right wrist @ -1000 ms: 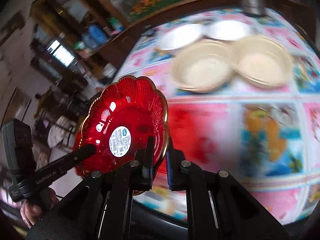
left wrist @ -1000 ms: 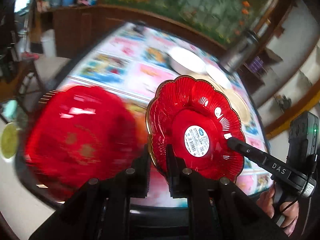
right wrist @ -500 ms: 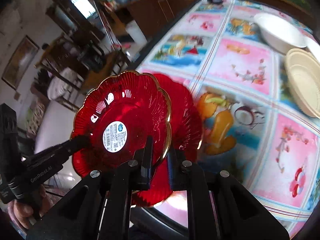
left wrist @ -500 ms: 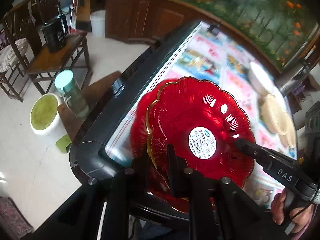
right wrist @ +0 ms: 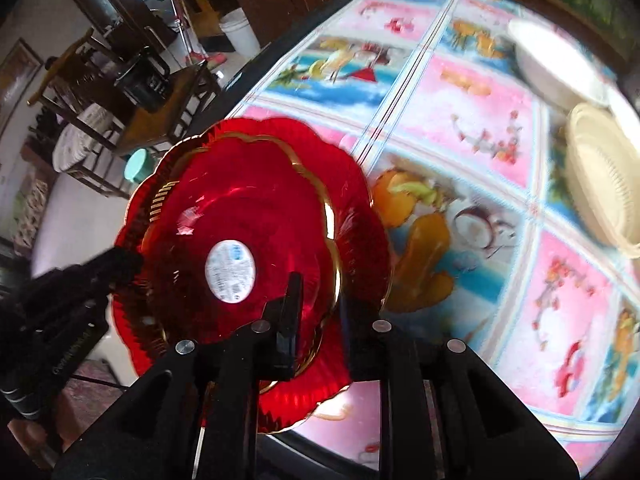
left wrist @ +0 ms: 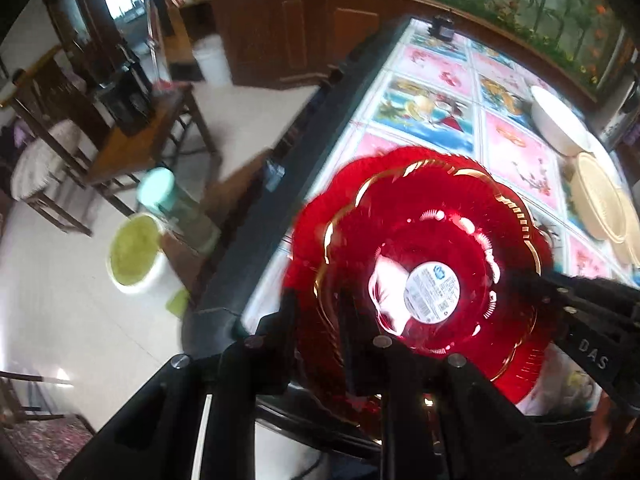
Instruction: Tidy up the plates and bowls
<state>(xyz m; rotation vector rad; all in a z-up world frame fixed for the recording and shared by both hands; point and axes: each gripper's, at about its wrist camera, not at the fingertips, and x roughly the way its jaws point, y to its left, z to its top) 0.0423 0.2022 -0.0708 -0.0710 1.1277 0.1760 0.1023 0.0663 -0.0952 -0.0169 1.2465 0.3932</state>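
Two red scalloped plates (left wrist: 424,248) with gold rims lie nested at the table's near corner — the upper one (right wrist: 240,240) shows a white sticker. Farther off sit cream bowls (right wrist: 604,184) and a white bowl (left wrist: 558,126) — blurred.

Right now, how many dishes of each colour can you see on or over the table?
Red plates: 2, one stacked on the other
White dishes: 2, the second only a sliver at the edge
Cream dishes: 2
Total: 6
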